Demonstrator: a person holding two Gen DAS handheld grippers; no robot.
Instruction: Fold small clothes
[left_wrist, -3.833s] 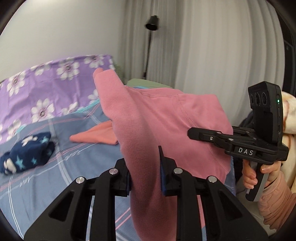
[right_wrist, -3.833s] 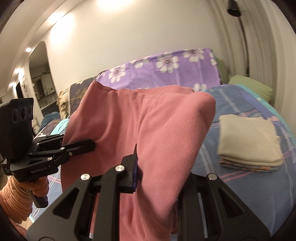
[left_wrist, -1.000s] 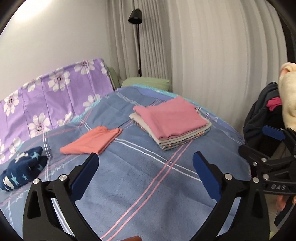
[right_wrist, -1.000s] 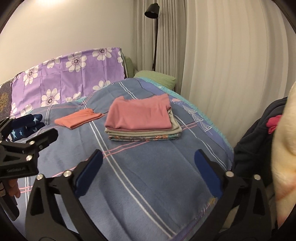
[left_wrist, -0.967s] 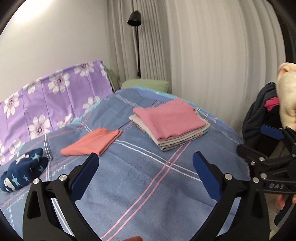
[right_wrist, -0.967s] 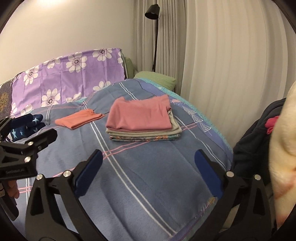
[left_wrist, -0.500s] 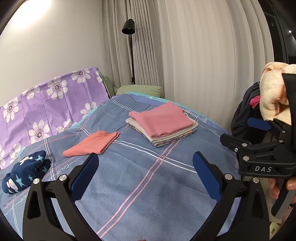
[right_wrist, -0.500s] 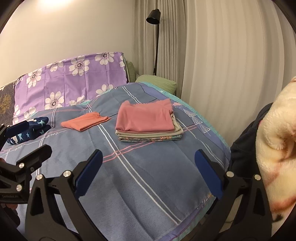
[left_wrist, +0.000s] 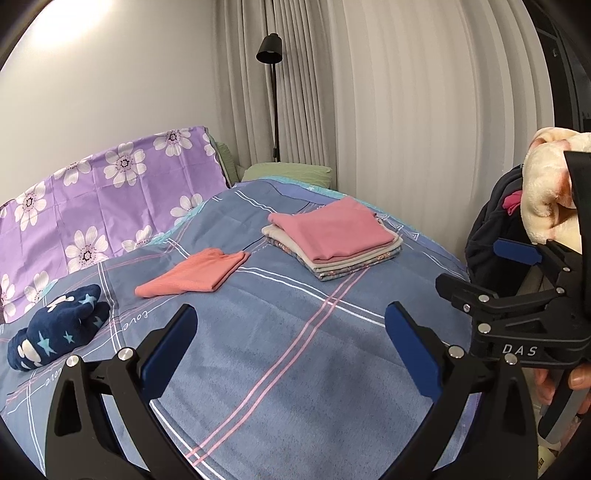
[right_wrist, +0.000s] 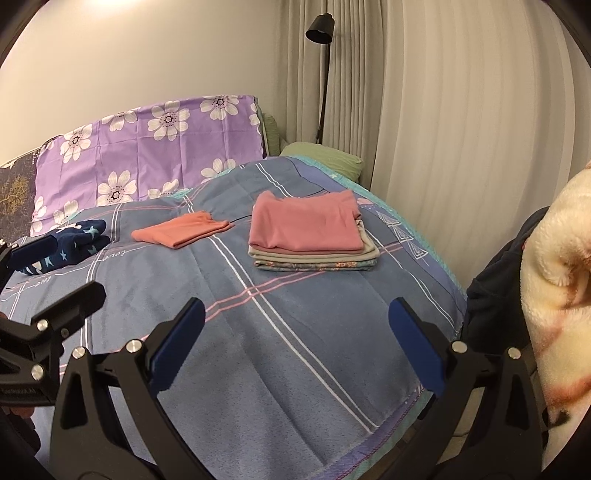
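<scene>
With both my left gripper (left_wrist: 291, 343) and right gripper (right_wrist: 295, 339) spread wide and empty, I should reach for the navy star garment (left_wrist: 55, 332), pinching one edge cleanly.

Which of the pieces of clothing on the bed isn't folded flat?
The navy star-patterned garment, bunched in a lump near the purple floral pillow. The orange piece and the pink top on its stack lie flat.

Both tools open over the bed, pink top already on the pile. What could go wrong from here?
1. The stack sits near the bed's right edge; a nudge could tip it off.
2. The pink top overhangs the layers beneath unevenly, so adding more may make it slide.
3. The navy star garment lies bunched; grabbing it blind may catch several layers.
</scene>
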